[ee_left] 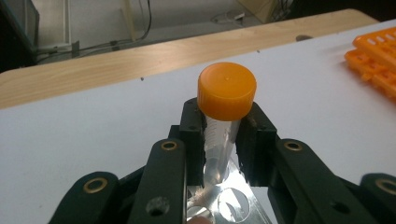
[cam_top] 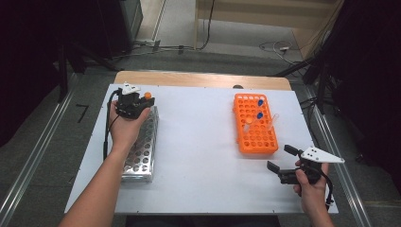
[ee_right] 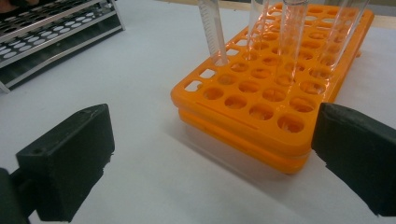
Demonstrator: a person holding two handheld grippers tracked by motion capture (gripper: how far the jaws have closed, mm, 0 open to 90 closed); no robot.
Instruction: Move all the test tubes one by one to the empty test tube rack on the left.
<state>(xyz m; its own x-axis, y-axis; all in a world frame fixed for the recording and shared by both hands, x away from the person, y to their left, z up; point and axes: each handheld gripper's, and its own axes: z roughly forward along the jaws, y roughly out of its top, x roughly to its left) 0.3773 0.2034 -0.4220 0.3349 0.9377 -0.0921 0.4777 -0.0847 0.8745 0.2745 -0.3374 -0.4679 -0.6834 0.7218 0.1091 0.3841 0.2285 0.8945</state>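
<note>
While the left tool [ee_left: 223, 140] pinches a clear tube with an orange cap [ee_left: 227, 91] just under that cap, the tube's lower end sits at a hole of the metal rack [cam_top: 140, 151] along the left side of the tabletop [cam_top: 198, 142]. The right tool [cam_top: 286, 160] rests near the front right corner with its jaws spread wide and nothing between them, facing the orange rack [cam_top: 255, 124], which carries a few tubes of its own.

Several things could go wrong from here. The grip sits high on a smooth, rounded tube, so a tilt of the hand could let it twist between the pads or jam against the edge of the hole. Lifting at an angle might drag the metal rack or rock it. Squeezing harder could make the slick plastic squirt out.

White and flat, the tabletop has a wooden strip along its far edge. Beyond it lie a grey floor, loose cables and dark stands at both sides.
</note>
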